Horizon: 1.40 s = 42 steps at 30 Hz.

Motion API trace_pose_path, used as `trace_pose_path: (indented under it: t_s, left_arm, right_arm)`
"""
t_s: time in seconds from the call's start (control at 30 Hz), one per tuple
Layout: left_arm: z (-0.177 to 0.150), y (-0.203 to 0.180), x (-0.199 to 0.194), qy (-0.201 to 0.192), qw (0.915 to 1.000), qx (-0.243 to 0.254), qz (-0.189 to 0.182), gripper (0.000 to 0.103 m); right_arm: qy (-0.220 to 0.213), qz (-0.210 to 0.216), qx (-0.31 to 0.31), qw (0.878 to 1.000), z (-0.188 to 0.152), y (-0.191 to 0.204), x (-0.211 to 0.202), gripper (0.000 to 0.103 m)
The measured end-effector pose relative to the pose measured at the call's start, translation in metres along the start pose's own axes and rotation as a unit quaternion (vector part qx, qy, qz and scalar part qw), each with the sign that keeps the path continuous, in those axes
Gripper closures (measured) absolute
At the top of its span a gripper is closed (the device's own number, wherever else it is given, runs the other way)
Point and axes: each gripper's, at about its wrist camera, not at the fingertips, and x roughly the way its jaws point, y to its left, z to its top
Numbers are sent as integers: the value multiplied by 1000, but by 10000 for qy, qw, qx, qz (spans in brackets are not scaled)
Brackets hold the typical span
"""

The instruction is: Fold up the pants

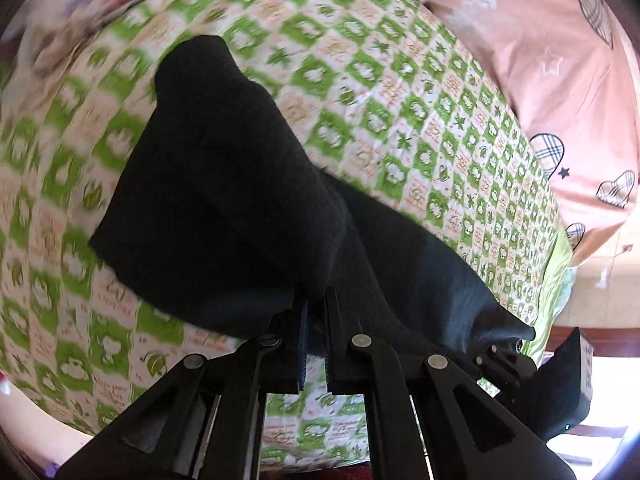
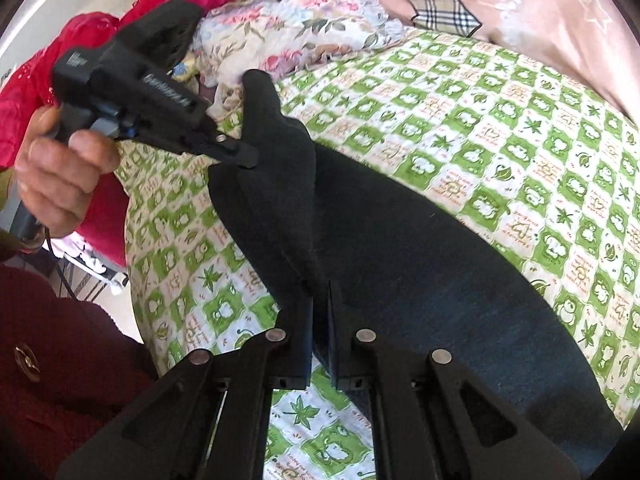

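The black pants (image 1: 224,200) hang lifted above a green-and-white checked bedsheet (image 1: 400,92). My left gripper (image 1: 316,312) is shut on an edge of the pants, the cloth draping up and away from it. In the right wrist view my right gripper (image 2: 320,304) is shut on another edge of the pants (image 2: 400,260), which stretch across the sheet (image 2: 520,140). The left gripper (image 2: 244,158), held in a hand, pinches the pants at upper left there. The right gripper (image 1: 520,340) shows at the lower right of the left wrist view, gripping the cloth.
A pink quilt with plaid hearts (image 1: 560,60) lies at the far side of the bed. A floral pillow (image 2: 280,28) and a red blanket (image 2: 80,40) lie at the head. The person's dark red sleeve (image 2: 60,360) is at lower left.
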Motion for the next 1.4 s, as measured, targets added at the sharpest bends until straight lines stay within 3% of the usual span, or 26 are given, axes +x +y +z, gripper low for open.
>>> trace_pose_path:
  t_s: [0.2, 0.5, 0.63, 0.73, 0.8, 0.87, 1.07, 1.17, 1.3, 1.4]
  left_arm:
    - [-20, 33, 14, -33, 9998, -154, -156, 98]
    - [-35, 56, 37, 13, 9998, -147, -92, 97]
    - [-34, 62, 38, 66, 9998, -187, -30, 92]
    - [-35, 63, 24, -62, 9996, -87, 249, 88]
    - [-34, 67, 16, -55, 9990, -138, 428, 72]
    - [-32, 72, 10, -60, 9986, -294, 430, 60]
    - [-24, 101, -4, 47, 9954, -884, 354, 51]
    - [-15, 111, -9, 93, 9928, -1166, 263, 39]
    - [-2, 121, -8, 191, 9879, -1526, 187, 32]
    - [7, 126, -4, 268, 9835, -1782, 166, 32]
  right_arm:
    - [328, -46, -180, 9993, -4, 5, 16, 96]
    - [766, -5, -391, 9963, -5, 13, 33, 96]
    - [942, 26, -250, 9952, -4, 12, 40, 90]
    - [860, 170, -7, 9961, -2, 8, 36, 78]
    - [690, 324, 189, 9969, -1, 4, 30, 69]
    - [554, 388, 342, 9971, 1, 3, 25, 68]
    - [162, 430, 929, 9946, 13, -19, 12, 68]
    - [-73, 389, 1209, 9919, 21, -32, 4, 68]
    - [-368, 168, 1599, 9863, 36, -56, -4, 68]
    - [-507, -7, 1883, 9808, 47, -79, -7, 61]
